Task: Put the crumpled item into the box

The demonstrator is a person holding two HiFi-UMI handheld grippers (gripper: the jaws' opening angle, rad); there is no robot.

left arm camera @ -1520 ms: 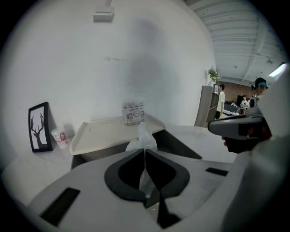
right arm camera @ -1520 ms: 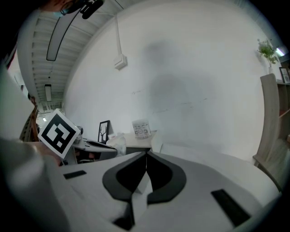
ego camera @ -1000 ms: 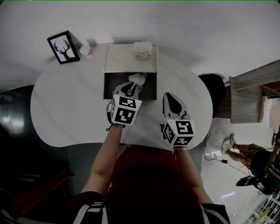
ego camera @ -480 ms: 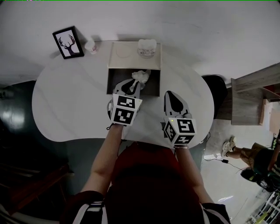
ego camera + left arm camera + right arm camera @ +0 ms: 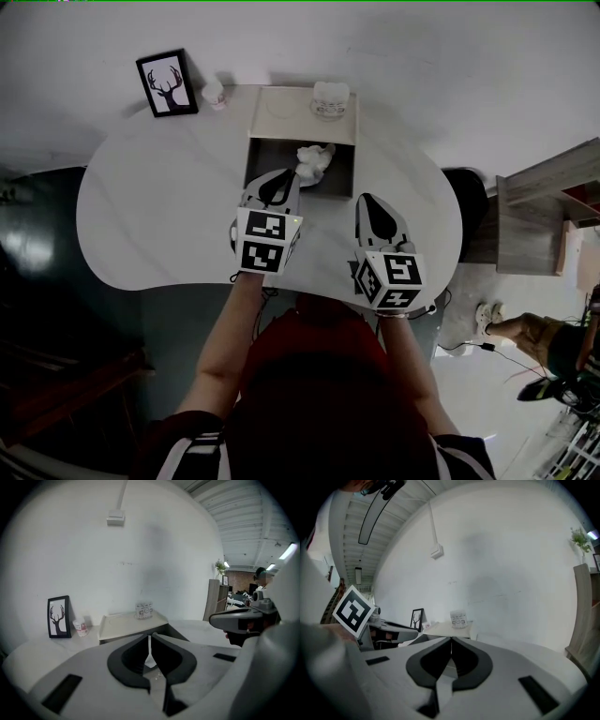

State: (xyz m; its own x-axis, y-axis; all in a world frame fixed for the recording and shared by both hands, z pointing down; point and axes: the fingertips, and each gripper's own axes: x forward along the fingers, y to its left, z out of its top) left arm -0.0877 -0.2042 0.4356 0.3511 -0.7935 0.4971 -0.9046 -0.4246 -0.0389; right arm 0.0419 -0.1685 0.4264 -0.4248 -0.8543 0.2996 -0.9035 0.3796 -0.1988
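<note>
Head view: left gripper (image 5: 289,176) clenched on crumpled paper (image 5: 316,157) over open box (image 5: 258,167). Right gripper (image 5: 368,199) closed, empty, above table (image 5: 155,216). Jar (image 5: 330,98) behind box.

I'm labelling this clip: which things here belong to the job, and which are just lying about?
Job in hand:
crumpled item
box
left hand-held gripper

Just lying about:
deer picture
small cup
jar
</note>
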